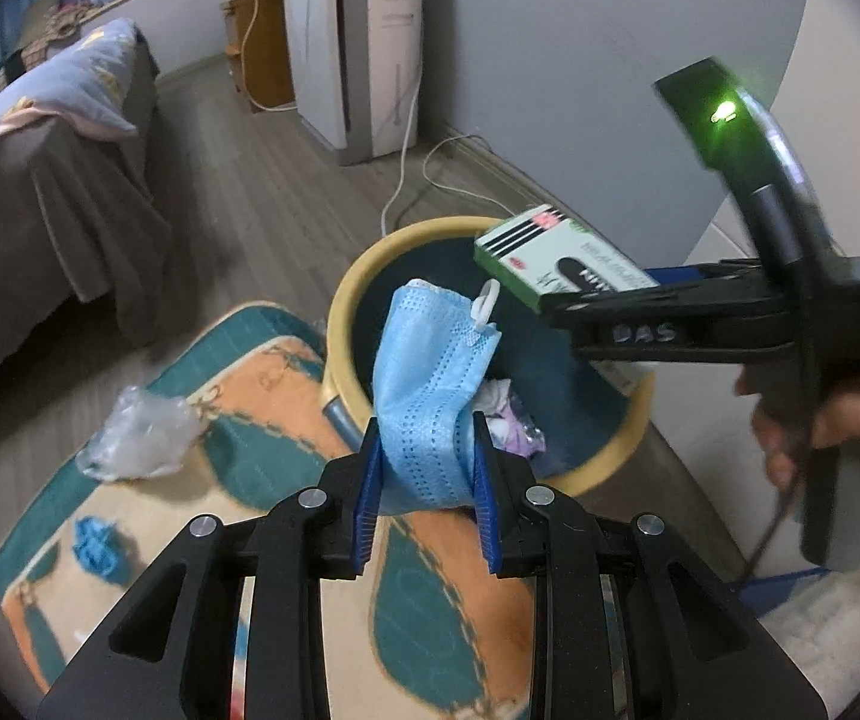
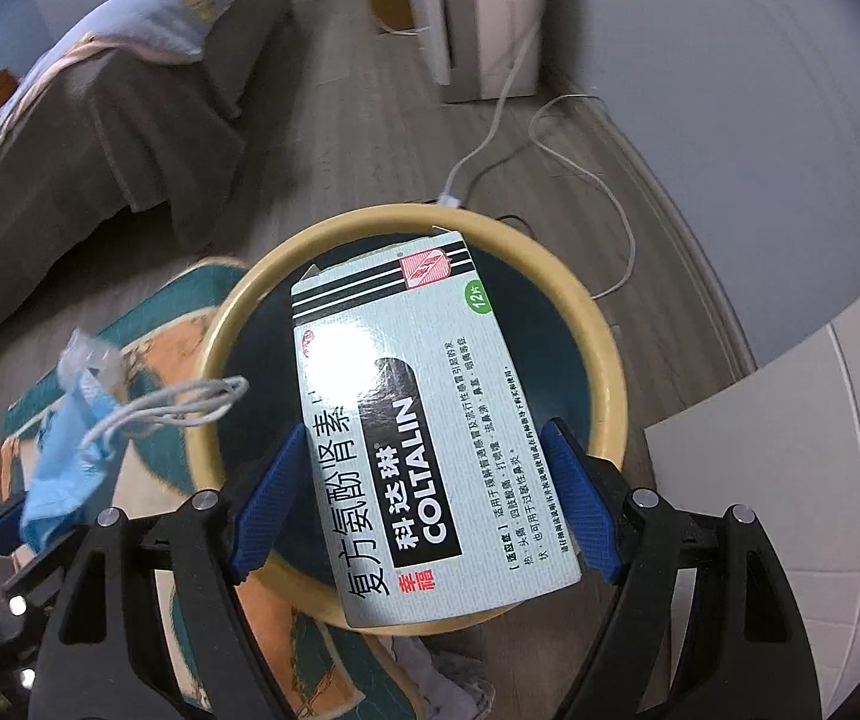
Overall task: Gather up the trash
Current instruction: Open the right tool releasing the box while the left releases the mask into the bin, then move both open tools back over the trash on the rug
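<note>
— How much room is there around that bin (image 1: 343,324)?

— Fair on the left: bare wood floor (image 1: 262,192) runs from its yellow rim to the bed (image 1: 58,192) on the far left. On the right it is tight, the wall (image 1: 550,90) and its skirting passing just behind the rim, with a white cable (image 2: 580,138) looping on the floor there. The near side of the bin sits at the edge of a teal and orange rug (image 1: 262,420).

— What does one camera catch that the other misses?

— The left one shows rubbish lying in the bottom of the bin, a crumpled clear wrapper (image 1: 136,438) and a blue scrap (image 1: 94,543) on the rug, and a hand (image 1: 838,414) on the handle of the right gripper (image 1: 550,306). The right one shows the printed face of the box (image 2: 430,432) and the mask's white ear loops (image 2: 172,402) dangling.

— And the jaws?

— The left gripper (image 1: 427,456) is clamped on a blue face mask (image 1: 430,372), which stands up from the blue pads over the near rim of the bin. The right gripper's jaws stand wide, pressed on both long sides of the medicine box, which hangs over the bin's mouth, its far end towards the far rim.
</note>
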The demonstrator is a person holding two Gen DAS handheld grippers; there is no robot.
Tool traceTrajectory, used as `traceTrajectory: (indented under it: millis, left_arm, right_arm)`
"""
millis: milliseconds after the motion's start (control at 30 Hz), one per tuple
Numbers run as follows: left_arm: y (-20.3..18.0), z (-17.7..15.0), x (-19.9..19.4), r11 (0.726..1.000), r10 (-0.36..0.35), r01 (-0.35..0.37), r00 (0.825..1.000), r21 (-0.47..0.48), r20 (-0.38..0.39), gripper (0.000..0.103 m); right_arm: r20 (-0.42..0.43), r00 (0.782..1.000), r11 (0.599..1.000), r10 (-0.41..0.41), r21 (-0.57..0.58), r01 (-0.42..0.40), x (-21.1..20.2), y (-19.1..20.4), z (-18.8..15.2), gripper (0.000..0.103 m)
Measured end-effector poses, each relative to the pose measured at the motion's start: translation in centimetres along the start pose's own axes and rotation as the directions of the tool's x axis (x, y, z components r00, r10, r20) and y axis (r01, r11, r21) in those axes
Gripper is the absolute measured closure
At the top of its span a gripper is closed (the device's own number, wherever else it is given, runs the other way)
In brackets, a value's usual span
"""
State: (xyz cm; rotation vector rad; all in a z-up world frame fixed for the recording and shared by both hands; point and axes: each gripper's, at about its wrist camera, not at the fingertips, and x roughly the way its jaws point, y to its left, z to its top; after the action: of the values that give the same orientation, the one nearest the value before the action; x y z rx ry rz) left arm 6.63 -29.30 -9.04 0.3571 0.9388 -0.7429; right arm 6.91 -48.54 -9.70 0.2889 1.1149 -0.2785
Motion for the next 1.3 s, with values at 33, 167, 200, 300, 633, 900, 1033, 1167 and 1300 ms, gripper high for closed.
traceTrajectory:
  millis: [33, 167, 200, 300, 633, 900, 1033, 1167, 1300]
  left_arm:
    - [0.1, 0.0, 0.4, 1.0, -0.001, 0.001, 1.0, -0.007, 0.0, 0.075]
    - [0.8, 0.6, 2.4, 0.999, -0.014, 0.013, 1.0, -0.048, -0.011, 0.075]
    - [0.8, 0.8, 2.8, 0.999, -0.009, 0.009, 1.0, -0.048, -0.012, 0.075]
    - [0.5, 1.6, 3.2, 0.999, 0.013, -0.013, 1.0, -0.036, 0.005, 0.075]
    - [-0.4, 3.4, 2.3, 0.999, 0.05, -0.048, 0.992, -0.02, 0.115, 0.044]
    - [1.0, 2.6, 0.4, 0.991, 0.119, -0.11, 0.983, -0.071, 0.141, 0.01]
    - [2.8, 1.1, -2.2, 0.986, 0.156, -0.145, 0.977, -0.082, 0.143, 0.008]
    - [5.1, -0.7, -4.9, 0.979, 0.188, -0.175, 0.972, -0.1, 0.138, 0.007]
    - [7.7, -3.2, -7.3, 0.968, 0.228, -0.213, 0.967, -0.131, 0.11, 0.006]
  right_arm:
    - [0.01, 1.0, 1.0, -0.006, 0.006, 0.006, -0.2, -0.1, 0.0, 0.025]
    - [0.038, 0.999, 0.999, -0.032, 0.029, 0.031, -0.6, -0.7, 0.3, 0.025]
    - [0.046, 0.998, 0.999, -0.037, 0.036, 0.035, -0.7, -0.8, 0.4, 0.025]
    - [0.074, 0.996, 0.998, -0.057, 0.039, 0.054, -1.1, -0.6, 0.6, 0.025]
    - [0.153, 0.982, 0.992, -0.112, 0.083, 0.1, -2.8, -1.0, 0.9, 0.023]
    - [0.145, 0.985, 0.991, -0.093, 0.108, 0.078, -4.1, 0.5, 1.0, 0.006]
    - [0.146, 0.987, 0.997, -0.074, 0.047, 0.068, -4.9, 3.0, 0.8, 0.006]
    - [0.132, 0.989, 0.998, -0.069, -0.003, 0.07, -4.9, 5.6, 0.5, 0.006]
    - [0.112, 0.993, 0.993, -0.05, -0.1, 0.061, -4.7, 10.0, -0.3, 0.006]
